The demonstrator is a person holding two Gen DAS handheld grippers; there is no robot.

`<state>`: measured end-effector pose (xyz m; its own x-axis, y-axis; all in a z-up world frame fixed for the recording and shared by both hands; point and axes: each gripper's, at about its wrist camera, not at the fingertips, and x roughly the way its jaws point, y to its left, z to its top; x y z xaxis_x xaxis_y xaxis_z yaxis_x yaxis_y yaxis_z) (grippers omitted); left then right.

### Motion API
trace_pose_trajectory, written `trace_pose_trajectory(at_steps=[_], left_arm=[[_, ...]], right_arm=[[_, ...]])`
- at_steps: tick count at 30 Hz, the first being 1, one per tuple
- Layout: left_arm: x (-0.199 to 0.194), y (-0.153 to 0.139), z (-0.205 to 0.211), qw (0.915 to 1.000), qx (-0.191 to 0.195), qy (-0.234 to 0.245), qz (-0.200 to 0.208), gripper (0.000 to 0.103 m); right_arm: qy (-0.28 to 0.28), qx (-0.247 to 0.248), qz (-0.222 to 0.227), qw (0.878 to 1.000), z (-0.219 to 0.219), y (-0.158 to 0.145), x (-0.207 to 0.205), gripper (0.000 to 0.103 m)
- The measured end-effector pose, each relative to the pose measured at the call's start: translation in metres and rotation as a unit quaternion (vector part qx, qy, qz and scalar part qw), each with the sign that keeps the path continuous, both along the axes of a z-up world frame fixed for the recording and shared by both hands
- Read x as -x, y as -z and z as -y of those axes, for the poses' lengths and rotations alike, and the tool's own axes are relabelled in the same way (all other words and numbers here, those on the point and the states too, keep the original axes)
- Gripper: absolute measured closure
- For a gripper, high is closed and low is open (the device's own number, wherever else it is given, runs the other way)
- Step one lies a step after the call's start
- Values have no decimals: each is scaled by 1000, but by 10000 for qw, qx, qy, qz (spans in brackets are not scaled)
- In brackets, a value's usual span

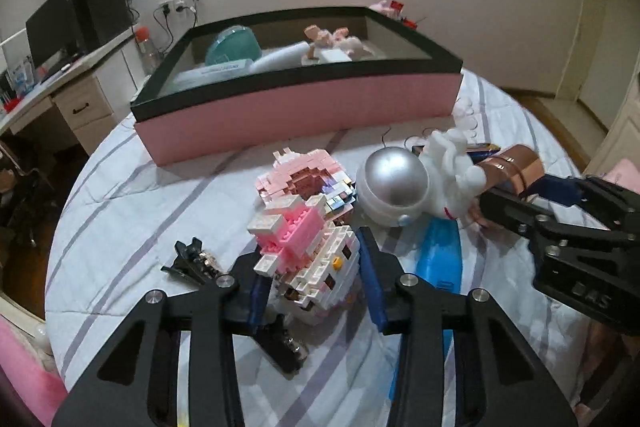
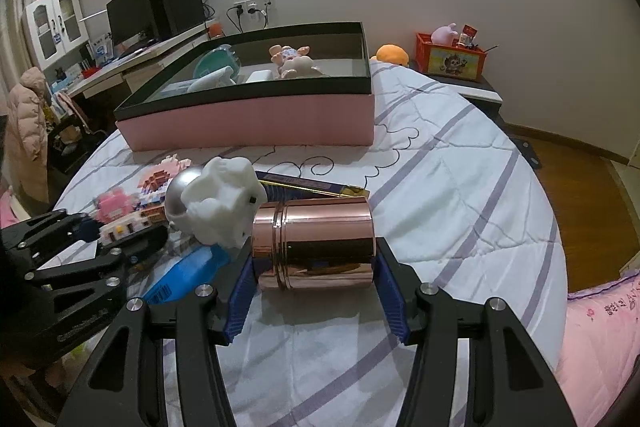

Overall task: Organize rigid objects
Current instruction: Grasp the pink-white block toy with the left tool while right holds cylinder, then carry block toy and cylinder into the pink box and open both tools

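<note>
A pink-and-white brick-built figure [image 1: 304,247] lies on the striped bedspread. My left gripper [image 1: 312,291] has a jaw on each side of its white lower part, closed against it. My right gripper [image 2: 314,267] has its jaws shut on the two ends of a rose-gold metal canister [image 2: 316,243], which lies on its side. The canister also shows in the left wrist view [image 1: 516,167]. A white astronaut figure with a silver helmet [image 1: 396,183] lies between the two, touching the canister. A pink box with a black rim [image 1: 304,99] stands behind.
The box holds a teal item [image 1: 232,47], a white roll and a small figurine [image 1: 332,43]. Two black clips [image 1: 196,263] and a blue package [image 1: 438,255] lie on the bedspread. A dark blue-and-gold box [image 2: 312,187] lies behind the canister. A desk stands left.
</note>
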<state>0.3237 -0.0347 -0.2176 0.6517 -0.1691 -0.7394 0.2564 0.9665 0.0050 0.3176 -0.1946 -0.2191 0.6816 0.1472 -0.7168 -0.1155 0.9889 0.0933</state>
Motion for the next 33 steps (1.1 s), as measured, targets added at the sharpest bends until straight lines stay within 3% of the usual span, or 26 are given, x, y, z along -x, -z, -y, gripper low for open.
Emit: trace_pose_trajectory(at_steps=[6, 12, 18, 26, 33], left_arm=[[7, -6, -14, 9996, 265, -17, 63, 64], [22, -24, -27, 9984, 466, -47, 305, 64], [43, -55, -32, 9949, 527, -139, 853, 64], [77, -103, -43, 9837, 533, -370, 1676, 64], [99, -129, -47, 9745, 461, -448, 2151, 64]], right_arm=[[-6, 86, -99, 9999, -3, 4, -4, 47], [166, -33, 249, 9995, -4, -12, 17, 47], [115, -102, 950, 9954, -23, -51, 48, 47], [69, 132, 1747, 9845, -57, -100, 79, 47], [54, 183, 2022, 9791, -71, -121, 94, 47]])
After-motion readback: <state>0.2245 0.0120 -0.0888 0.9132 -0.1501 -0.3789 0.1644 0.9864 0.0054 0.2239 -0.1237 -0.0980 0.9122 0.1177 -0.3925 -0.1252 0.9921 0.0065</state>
